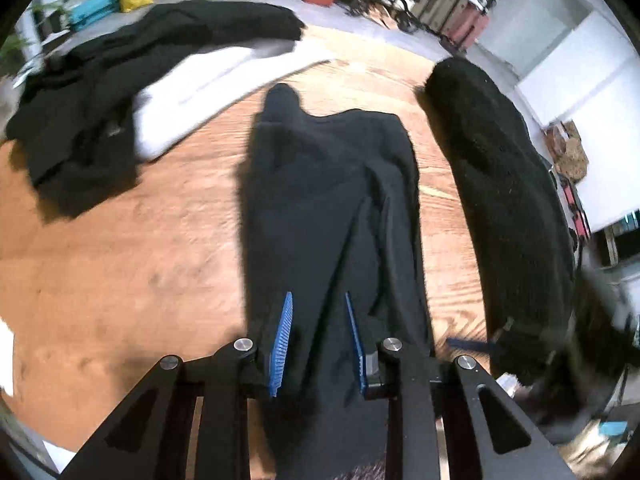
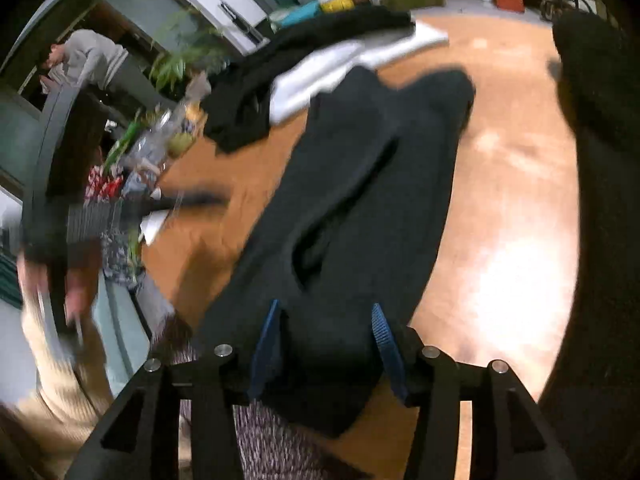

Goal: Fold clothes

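Observation:
A long dark garment [image 1: 328,200] lies lengthwise on the wooden table [image 1: 120,260], running away from me. In the left wrist view my left gripper [image 1: 318,294] is shut on the near end of it, with the cloth bunched between the blue pads [image 1: 282,344]. In the right wrist view the same dark garment [image 2: 360,184] runs under my right gripper [image 2: 325,304]. Its jaws stand wide and open, with the garment's end lying between the blue fingers [image 2: 386,344]. The picture is blurred by motion.
A heap of black clothes [image 1: 100,100] and a white garment [image 1: 192,92] lie at the table's far left. A black fuzzy sleeve [image 1: 500,200] crosses on the right. Plants and clutter [image 2: 160,136] line the table's left edge, with a person in grey [image 2: 88,56] beyond.

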{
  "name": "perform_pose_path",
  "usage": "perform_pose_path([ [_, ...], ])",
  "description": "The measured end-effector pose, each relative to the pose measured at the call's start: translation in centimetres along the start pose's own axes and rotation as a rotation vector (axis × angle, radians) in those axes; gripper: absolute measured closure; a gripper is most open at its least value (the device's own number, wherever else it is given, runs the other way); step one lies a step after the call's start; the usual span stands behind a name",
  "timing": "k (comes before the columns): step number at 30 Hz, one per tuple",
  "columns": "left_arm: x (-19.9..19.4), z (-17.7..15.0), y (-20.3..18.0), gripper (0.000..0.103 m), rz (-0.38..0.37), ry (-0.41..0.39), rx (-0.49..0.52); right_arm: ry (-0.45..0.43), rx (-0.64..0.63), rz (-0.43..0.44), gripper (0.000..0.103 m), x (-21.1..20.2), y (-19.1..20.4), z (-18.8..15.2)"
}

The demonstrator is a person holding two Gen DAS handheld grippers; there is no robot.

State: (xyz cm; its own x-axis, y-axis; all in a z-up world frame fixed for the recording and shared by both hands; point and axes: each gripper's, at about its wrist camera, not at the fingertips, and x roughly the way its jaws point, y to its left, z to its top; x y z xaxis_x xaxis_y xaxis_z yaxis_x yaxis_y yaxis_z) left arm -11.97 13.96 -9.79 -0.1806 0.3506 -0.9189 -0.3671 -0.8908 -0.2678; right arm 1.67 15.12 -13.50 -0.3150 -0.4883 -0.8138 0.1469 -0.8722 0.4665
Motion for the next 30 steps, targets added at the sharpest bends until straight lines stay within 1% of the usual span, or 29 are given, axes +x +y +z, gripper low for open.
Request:
perform_pose_path([
  [1, 1.3, 0.9, -0.6, 0.075, 0.024, 0.026, 0.017, 0.008, 0.017, -0.007, 0.053, 0.6, -0.2, -0.5],
  [2, 2.5, 1.5, -1.0, 0.076, 0.068, 0.051, 0.024, 0.023, 0.039, -0.011, 0.063, 1.3, -0.5, -0.8],
  [3, 3.8, 2.1, -1.3, 0.077, 0.111, 0.074, 0.031, 0.038, 0.062, -0.009, 0.069, 2.0, -0.8, -1.0],
  [4, 4.8, 2.6, -1.2, 0.080, 0.146, 0.089, 0.023, 0.047, 0.079, -0.007, 0.083, 2.3, -0.9, -1.2],
  [5, 5.8, 3.0, -0.8, 0.080, 0.169, 0.096, 0.003, 0.055, 0.094, -0.008, 0.089, 2.4, -1.0, -1.5],
  [6, 6.9, 3.4, -0.5, 0.081, 0.190, 0.102, -0.017, 0.060, 0.107, -0.012, 0.091, 2.5, -1.2, -1.8],
  [8, 7.4, 3.5, 0.3, 0.081, 0.176, 0.080, -0.047, 0.063, 0.129, -0.017, 0.095, 2.3, -1.7, -2.5],
  [9, 7.6, 3.6, 0.7, 0.081, 0.169, 0.069, -0.060, 0.064, 0.145, -0.020, 0.095, 2.1, -2.1, -2.9],
  [12, 7.3, 3.4, 1.1, 0.081, 0.148, 0.056, -0.043, 0.061, 0.182, -0.042, 0.095, 1.6, -3.0, -3.9],
  [13, 7.0, 3.3, 1.3, 0.081, 0.147, 0.050, -0.048, 0.055, 0.187, -0.062, 0.091, 1.3, -3.2, -3.9],
  [15, 5.4, 2.8, 1.7, 0.081, 0.141, 0.024, -0.078, 0.009, 0.195, -0.080, 0.080, 0.1, -3.3, -3.3],
  [16, 4.4, 2.3, 1.8, 0.081, 0.129, 0.009, -0.094, -0.017, 0.191, -0.077, 0.079, -0.6, -3.2, -2.8],
  [17, 3.1, 1.6, 1.7, 0.081, 0.092, -0.004, -0.106, -0.041, 0.175, -0.066, 0.079, -1.2, -2.7, -2.2],
  [19, 1.3, 0.3, 1.2, 0.081, 0.055, -0.016, -0.097, -0.091, 0.144, -0.044, 0.079, -2.4, -1.8, -1.0],
  [21, 0.0, -1.7, 0.2, 0.081, 0.084, -0.018, -0.047, -0.105, 0.094, -0.033, 0.079, -2.4, -0.5, 0.4],
  [22, 0.0, -2.5, 0.0, 0.081, 0.099, -0.009, -0.036, -0.106, 0.065, -0.030, 0.079, -2.2, 0.3, 1.0],
  [24, 0.7, -4.4, 0.1, 0.081, 0.103, 0.023, -0.046, -0.075, 0.003, -0.028, 0.079, -0.8, 1.9, 2.2],
  [27, 1.8, -5.9, 0.9, 0.081, 0.086, 0.054, -0.082, 0.011, -0.042, 0.004, 0.079, 1.8, 3.3, 1.8],
  [28, 2.1, -6.3, 1.0, 0.081, 0.075, 0.063, -0.088, 0.041, -0.043, 0.002, 0.079, 2.7, 3.3, 1.3],
  [30, 2.9, -7.1, 1.4, 0.081, 0.053, 0.081, -0.101, 0.088, -0.026, -0.048, 0.078, 4.4, 2.8, 0.1],
])
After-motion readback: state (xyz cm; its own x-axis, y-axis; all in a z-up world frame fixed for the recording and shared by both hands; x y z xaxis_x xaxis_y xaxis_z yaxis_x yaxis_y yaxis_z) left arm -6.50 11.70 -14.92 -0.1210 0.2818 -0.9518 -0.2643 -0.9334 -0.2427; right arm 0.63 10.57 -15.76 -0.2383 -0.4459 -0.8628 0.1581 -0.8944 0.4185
